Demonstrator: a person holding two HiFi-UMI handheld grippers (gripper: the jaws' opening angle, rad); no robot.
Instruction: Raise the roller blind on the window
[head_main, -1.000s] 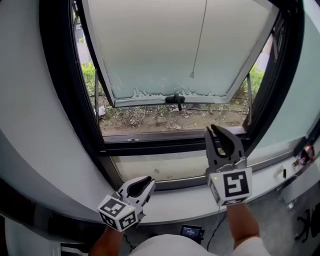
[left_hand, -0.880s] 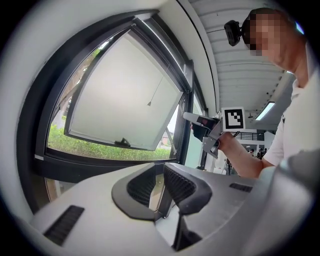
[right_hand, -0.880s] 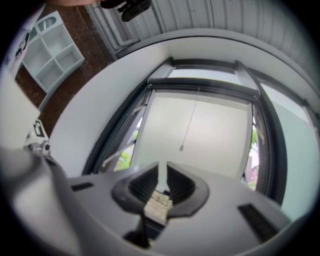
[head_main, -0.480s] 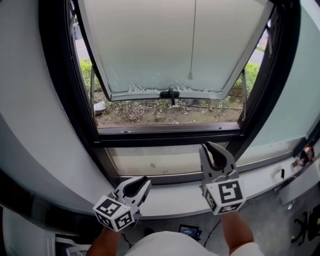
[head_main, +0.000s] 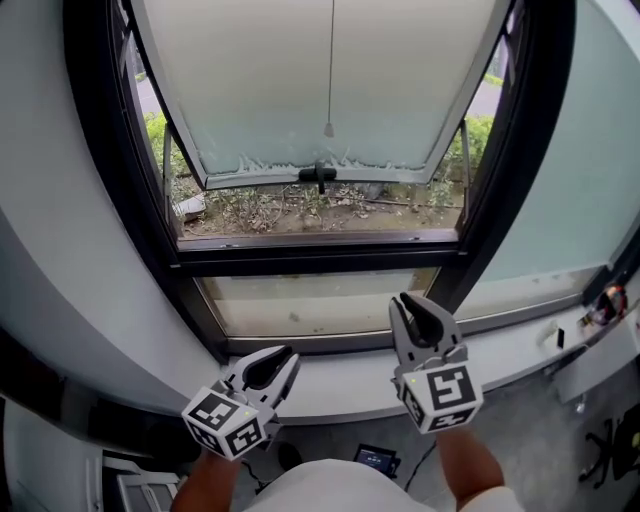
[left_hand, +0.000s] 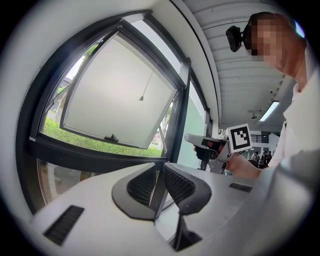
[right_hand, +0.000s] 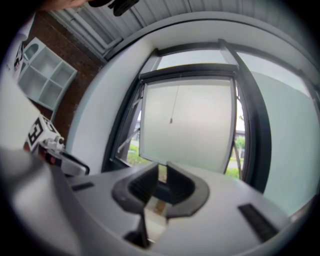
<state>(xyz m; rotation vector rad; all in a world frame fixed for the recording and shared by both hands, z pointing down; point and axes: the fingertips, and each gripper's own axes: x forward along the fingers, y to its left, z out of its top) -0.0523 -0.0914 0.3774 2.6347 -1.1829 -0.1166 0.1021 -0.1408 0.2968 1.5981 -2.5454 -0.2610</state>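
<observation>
The window (head_main: 320, 250) has a black frame, and its pale lower sash (head_main: 250, 90) is tilted outward. A thin pull cord (head_main: 331, 60) hangs in front of the pale pane and ends in a small weight (head_main: 328, 130); the cord (right_hand: 174, 102) also shows in the right gripper view. Both grippers are held low, short of the sill and well below the cord. My left gripper (head_main: 288, 353) has its jaws together with nothing in them (left_hand: 156, 167). A narrow gap shows between the jaws of my right gripper (head_main: 412, 302), and they are empty (right_hand: 161, 167).
A white sill (head_main: 340, 385) runs below the window between curved white walls. A black handle (head_main: 318, 176) sits on the sash's lower edge. Grass and dry ground lie outside. A small device (head_main: 375, 459) lies on the floor, and cables and parts (head_main: 605, 300) sit at the right.
Both grippers have drawn back from the window and sit lower in the head view; the right one has come down the most. The cord now hangs further left in view.
</observation>
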